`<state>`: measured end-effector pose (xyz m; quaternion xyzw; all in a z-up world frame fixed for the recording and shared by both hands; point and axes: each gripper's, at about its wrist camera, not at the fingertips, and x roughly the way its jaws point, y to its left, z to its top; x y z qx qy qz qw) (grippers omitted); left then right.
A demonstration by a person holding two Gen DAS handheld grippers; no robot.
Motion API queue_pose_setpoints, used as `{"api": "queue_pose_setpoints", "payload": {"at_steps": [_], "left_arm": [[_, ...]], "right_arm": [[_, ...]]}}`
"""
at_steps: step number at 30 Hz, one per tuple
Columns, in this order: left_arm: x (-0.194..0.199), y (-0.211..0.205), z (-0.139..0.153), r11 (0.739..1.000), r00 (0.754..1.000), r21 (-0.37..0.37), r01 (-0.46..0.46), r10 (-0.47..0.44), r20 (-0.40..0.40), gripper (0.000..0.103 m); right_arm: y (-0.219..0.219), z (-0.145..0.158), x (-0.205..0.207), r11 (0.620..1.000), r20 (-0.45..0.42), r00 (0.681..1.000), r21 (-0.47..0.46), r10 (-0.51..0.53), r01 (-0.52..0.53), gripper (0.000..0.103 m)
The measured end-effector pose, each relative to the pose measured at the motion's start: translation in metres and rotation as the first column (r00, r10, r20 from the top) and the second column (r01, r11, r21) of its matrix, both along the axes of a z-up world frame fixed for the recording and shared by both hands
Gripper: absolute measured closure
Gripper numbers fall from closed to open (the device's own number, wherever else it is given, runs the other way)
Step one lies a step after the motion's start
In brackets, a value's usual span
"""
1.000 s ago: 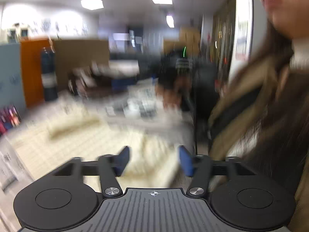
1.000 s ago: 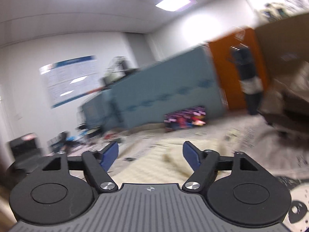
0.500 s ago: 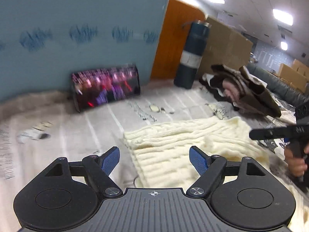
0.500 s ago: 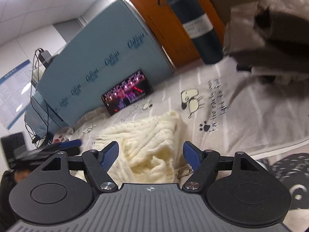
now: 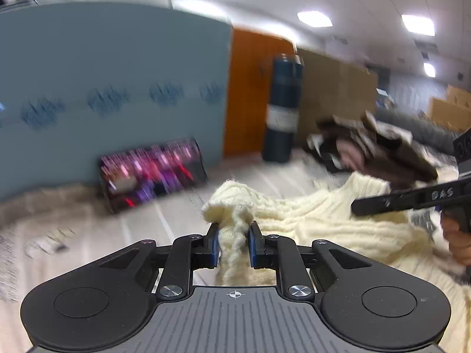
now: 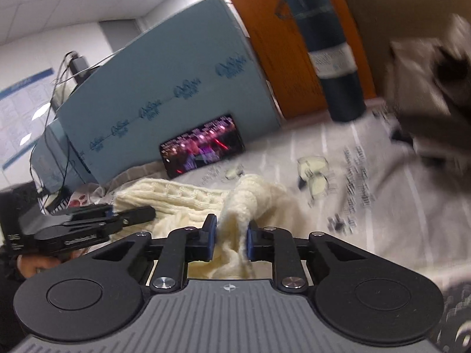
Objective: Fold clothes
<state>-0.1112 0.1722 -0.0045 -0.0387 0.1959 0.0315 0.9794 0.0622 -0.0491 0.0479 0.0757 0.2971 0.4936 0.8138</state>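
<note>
In the left wrist view, the left tool (image 5: 233, 245) sits at lower centre with its blue-padded fingers (image 5: 214, 247) drawn close and clamped on a bunched fold of the cream cable-knit sweater (image 5: 318, 220). The knit rises in a lump just above the pads and spreads toward the right of the frame over a pale printed cloth (image 5: 88, 229) that covers the counter. At the right edge the right tool (image 5: 412, 200) appears as a black bar, with part of a hand (image 5: 457, 241) under it.

In the right wrist view, the right tool (image 6: 229, 239) is likewise closed, its blue pads (image 6: 210, 238) pinching another raised fold of the same sweater (image 6: 176, 194), which lies at centre and centre left of the frame. The left tool (image 6: 88, 223) reaches in from the left edge, its tips against the knit's edge (the grip itself is hidden from here).

Behind the sweater, a dark phone with a lit pink-and-purple screen (image 6: 203, 145) leans against a tall blue-grey foam panel (image 6: 164, 88). A dark blue cylindrical flask with a pale label band (image 6: 331, 53) stands upright in front of an orange board (image 6: 282, 47), toward the upper right. A heap of brown and grey garments (image 5: 371, 147) lies at the right of the left wrist view, blurred, just beyond the sweater.
</note>
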Motion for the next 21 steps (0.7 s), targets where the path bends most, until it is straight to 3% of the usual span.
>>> {"api": "queue_pose_setpoints", "payload": {"at_steps": [5,8,11,12,15,18,21], "left_arm": [[-0.007,0.021,0.008,0.992,0.991,-0.001,-0.127,0.127,0.029,0.085],[0.002,0.037,-0.008,0.978,0.977,-0.039,-0.206,0.204,-0.061,0.078],[0.008,0.049,-0.018,0.958,0.954,-0.067,-0.279,0.269,-0.130,0.060],[0.008,0.052,-0.018,0.951,0.948,-0.075,-0.300,0.288,-0.135,0.049],[0.005,0.057,-0.018,0.928,0.925,-0.063,-0.367,0.358,-0.125,0.028],[0.007,0.063,-0.021,0.913,0.908,-0.067,-0.403,0.390,-0.153,0.023],[0.011,0.065,-0.023,0.909,0.900,-0.063,-0.413,0.396,-0.181,0.018]], "right_arm": [[0.038,0.016,0.011,0.999,0.069,0.996,0.001,0.050,-0.050,0.085],[0.066,0.010,0.023,0.997,0.051,0.996,-0.035,0.067,-0.066,0.085],[0.085,0.000,0.028,0.995,0.044,0.997,-0.084,0.059,-0.055,0.080],[0.086,-0.001,0.028,0.995,0.050,0.997,-0.093,0.050,-0.045,0.077],[0.083,0.000,0.027,0.996,0.086,0.996,-0.092,-0.002,0.010,0.058],[0.074,0.011,0.019,0.996,0.180,0.983,-0.072,-0.033,0.047,0.055],[0.067,0.022,0.005,0.998,0.232,0.971,-0.042,0.058,-0.049,0.048]]}}
